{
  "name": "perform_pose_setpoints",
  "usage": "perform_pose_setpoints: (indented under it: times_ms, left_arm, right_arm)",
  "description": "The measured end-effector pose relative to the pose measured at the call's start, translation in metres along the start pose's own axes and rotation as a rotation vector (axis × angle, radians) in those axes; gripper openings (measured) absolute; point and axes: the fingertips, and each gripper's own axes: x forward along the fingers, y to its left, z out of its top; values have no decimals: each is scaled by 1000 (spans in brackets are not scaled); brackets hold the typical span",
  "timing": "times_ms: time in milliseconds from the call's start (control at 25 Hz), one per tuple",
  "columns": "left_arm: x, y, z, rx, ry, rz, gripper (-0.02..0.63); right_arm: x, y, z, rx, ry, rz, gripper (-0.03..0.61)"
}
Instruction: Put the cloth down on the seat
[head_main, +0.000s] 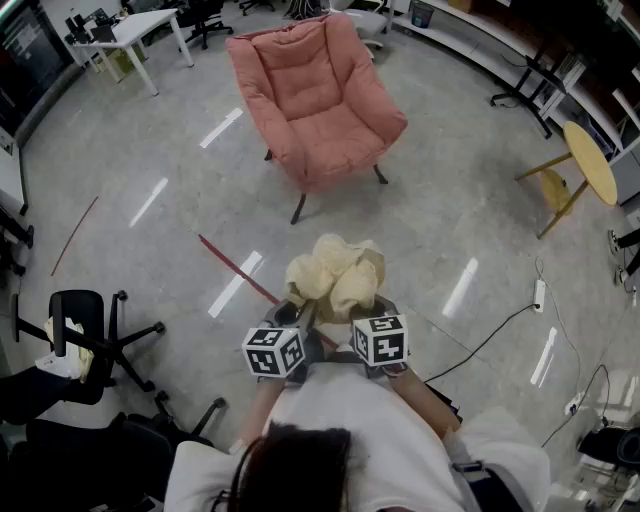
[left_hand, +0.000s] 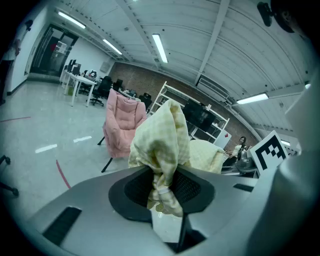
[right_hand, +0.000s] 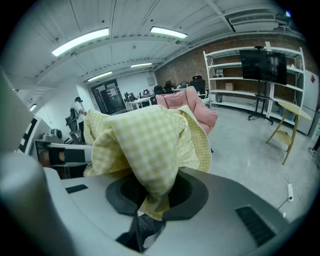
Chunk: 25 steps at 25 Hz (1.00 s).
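Observation:
A pale yellow checked cloth (head_main: 335, 273) is bunched up in the air in front of the person, held by both grippers. My left gripper (head_main: 296, 312) is shut on one bunch of the cloth (left_hand: 162, 150), which is pinched between its dark pads. My right gripper (head_main: 365, 308) is shut on another bunch of the cloth (right_hand: 150, 150). The pink armchair (head_main: 312, 95) stands on the floor some way ahead, its seat (head_main: 335, 140) bare. The armchair (left_hand: 120, 127) also appears beyond the cloth in the left gripper view, and part of the armchair (right_hand: 200, 107) peeks out behind the cloth in the right gripper view.
A black office chair (head_main: 85, 335) stands at the left. A round wooden side table (head_main: 580, 170) is at the right. A white desk (head_main: 130, 35) sits at the far left. Cables and a power strip (head_main: 538, 295) lie on the floor at the right. Red tape (head_main: 235, 270) marks the floor.

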Motion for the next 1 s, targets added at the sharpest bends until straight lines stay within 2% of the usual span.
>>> perform_pose_setpoints:
  times_ms: [240, 440, 720, 1000]
  left_arm:
    - [9, 8, 7, 4, 19, -14, 112]
    - [24, 21, 22, -3, 28, -33, 112]
    - [54, 52, 71, 17, 13, -87, 112]
    - [76, 85, 127, 87, 12, -172, 112]
  right_arm:
    - [14, -1, 4, 10, 14, -15, 89]
    - [30, -2, 17, 78, 5, 33, 89]
    - [70, -3, 67, 87, -39, -15, 91]
    - [108, 4, 118, 141, -101, -67, 91]
